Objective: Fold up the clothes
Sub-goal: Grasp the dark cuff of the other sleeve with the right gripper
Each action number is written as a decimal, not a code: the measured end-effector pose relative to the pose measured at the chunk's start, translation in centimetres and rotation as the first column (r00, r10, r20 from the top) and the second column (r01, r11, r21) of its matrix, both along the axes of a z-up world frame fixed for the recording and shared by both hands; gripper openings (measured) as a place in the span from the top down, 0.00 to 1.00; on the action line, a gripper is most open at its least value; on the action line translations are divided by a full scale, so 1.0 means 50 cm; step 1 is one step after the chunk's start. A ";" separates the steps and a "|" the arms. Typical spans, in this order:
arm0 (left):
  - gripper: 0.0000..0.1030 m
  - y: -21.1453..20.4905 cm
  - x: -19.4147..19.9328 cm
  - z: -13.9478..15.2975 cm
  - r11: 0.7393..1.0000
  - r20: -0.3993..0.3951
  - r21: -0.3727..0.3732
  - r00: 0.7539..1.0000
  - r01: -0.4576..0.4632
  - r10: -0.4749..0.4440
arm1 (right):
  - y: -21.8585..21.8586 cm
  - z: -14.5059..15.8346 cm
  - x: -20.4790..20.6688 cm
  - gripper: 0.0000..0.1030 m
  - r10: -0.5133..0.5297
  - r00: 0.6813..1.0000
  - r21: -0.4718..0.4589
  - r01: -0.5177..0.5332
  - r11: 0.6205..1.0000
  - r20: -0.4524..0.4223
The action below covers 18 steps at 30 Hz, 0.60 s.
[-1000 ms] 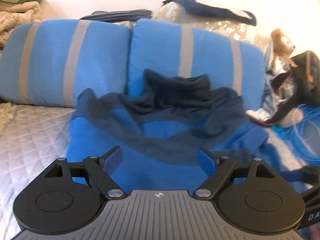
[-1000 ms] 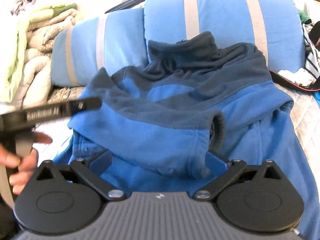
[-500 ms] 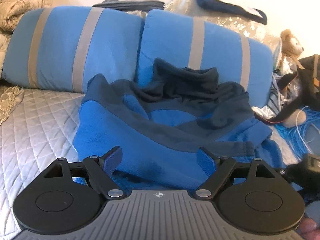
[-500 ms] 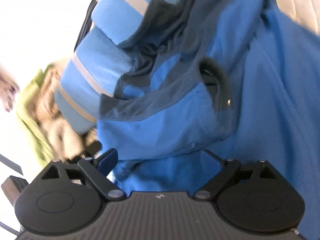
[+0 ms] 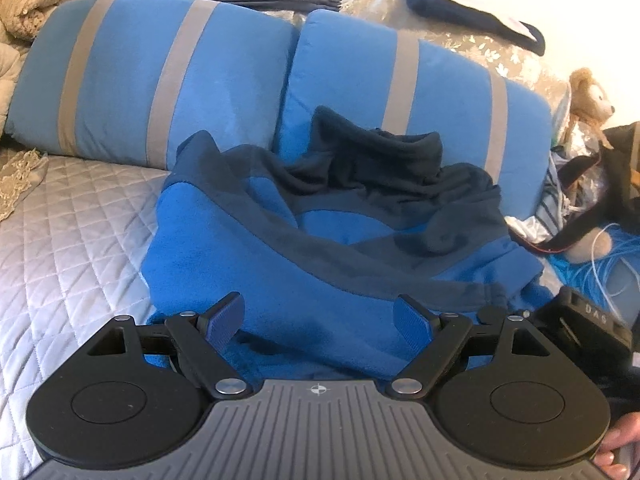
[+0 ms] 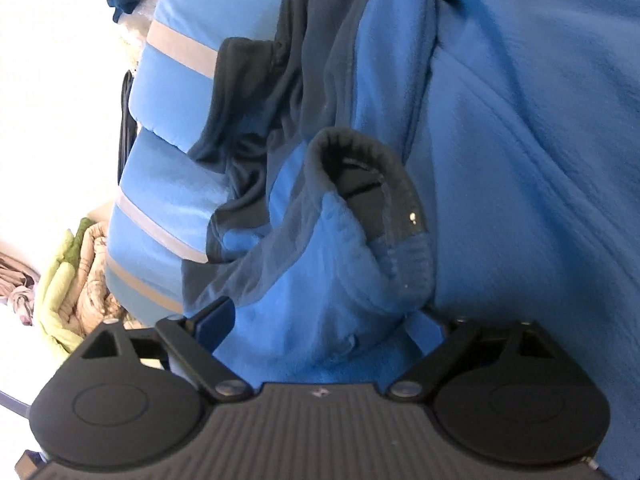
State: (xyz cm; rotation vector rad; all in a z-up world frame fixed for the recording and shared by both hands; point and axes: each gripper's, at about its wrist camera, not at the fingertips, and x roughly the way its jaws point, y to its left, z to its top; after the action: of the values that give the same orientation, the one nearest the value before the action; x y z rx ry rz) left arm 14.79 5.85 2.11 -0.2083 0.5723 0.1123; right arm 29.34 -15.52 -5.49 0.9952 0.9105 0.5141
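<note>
**Both tongs spread over the blue fleece**

My left tongs are spread wide, with the near edge of the blue fleece jacket lying between the pads, which do not press on it. The jacket lies rumpled on the quilted grey bedspread, its dark collar propped against the two blue pillows with grey stripes. At the lower right of the left view I see the body of my other tool and a bit of my hand at the very edge.

My right tongs are rolled over sideways and also stand wide, with a sleeve cuff, dark inside, bunched just ahead of them. Fleece fills the gap between the pads; I cannot tell whether the right pad touches it. A stuffed bear sits beyond the right pillow, beside a black bag.
</note>
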 end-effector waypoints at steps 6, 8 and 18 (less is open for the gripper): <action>0.21 -0.007 0.006 -0.019 0.999 -0.021 -0.031 0.999 0.035 -0.036 | -0.002 -0.005 0.010 0.19 0.010 1.000 0.006 -0.010 1.000 0.022; 0.21 -0.011 0.003 -0.024 0.999 -0.018 -0.015 0.999 0.046 -0.046 | -0.007 -0.006 0.013 0.34 -0.001 1.000 -0.013 0.001 1.000 0.008; 0.21 -0.077 -0.030 -0.020 0.942 0.068 0.335 0.996 0.032 -0.058 | -0.012 0.063 0.026 0.73 0.032 0.988 -0.071 -0.022 0.997 0.150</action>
State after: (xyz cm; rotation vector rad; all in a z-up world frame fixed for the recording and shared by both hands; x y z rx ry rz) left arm 13.30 2.01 1.11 0.1305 0.4720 0.1540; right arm 30.65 -16.12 -2.32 0.8704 0.8020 0.5696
